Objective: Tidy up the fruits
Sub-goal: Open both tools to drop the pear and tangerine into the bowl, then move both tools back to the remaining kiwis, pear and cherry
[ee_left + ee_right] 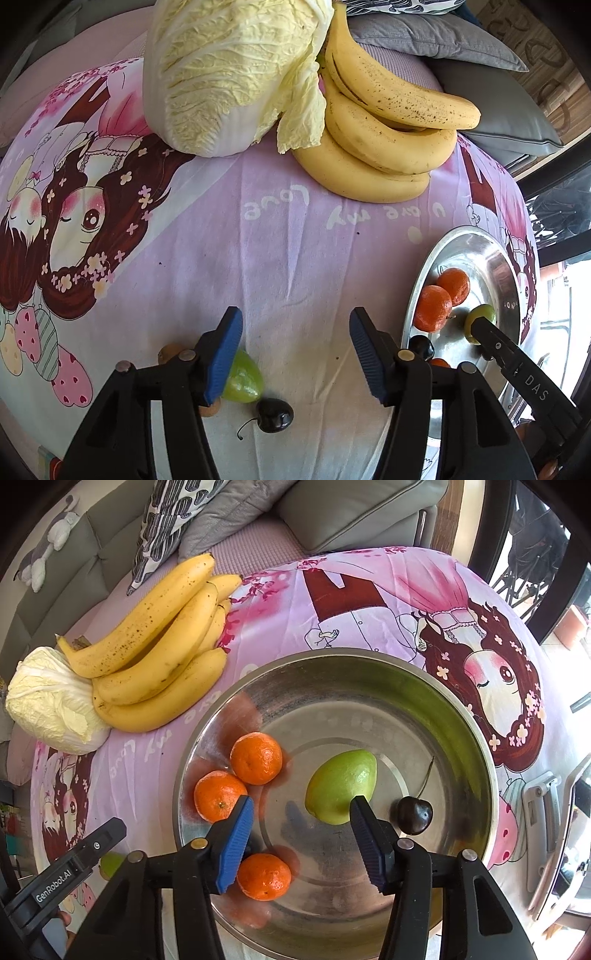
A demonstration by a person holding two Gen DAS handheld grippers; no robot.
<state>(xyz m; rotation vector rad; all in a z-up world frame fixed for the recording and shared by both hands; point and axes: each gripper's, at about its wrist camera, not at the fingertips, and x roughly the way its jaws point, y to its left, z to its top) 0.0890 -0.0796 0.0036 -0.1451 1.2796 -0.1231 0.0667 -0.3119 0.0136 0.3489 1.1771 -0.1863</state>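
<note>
A steel bowl point(461, 716) holds three tangerines point(256, 757), a green fruit point(341, 784) and a dark cherry point(414, 815). My right gripper point(301, 843) is open and empty above the bowl, just in front of the green fruit. My left gripper point(295, 354) is open and empty over the cloth. A second green fruit point(243, 378) lies by its left finger, a dark cherry point(275, 415) below between the fingers, and small brown fruits point(170, 352) partly hidden behind the left finger. The bowl point(472, 240) and the right gripper's body point(517, 369) show at the right of the left wrist view.
A bunch of bananas point(384, 129) and a napa cabbage point(229, 74) lie at the far side of the pink cartoon tablecloth point(295, 240). Grey cushions point(480, 48) and a sofa are behind. The left gripper's body point(62, 878) shows at lower left of the right wrist view.
</note>
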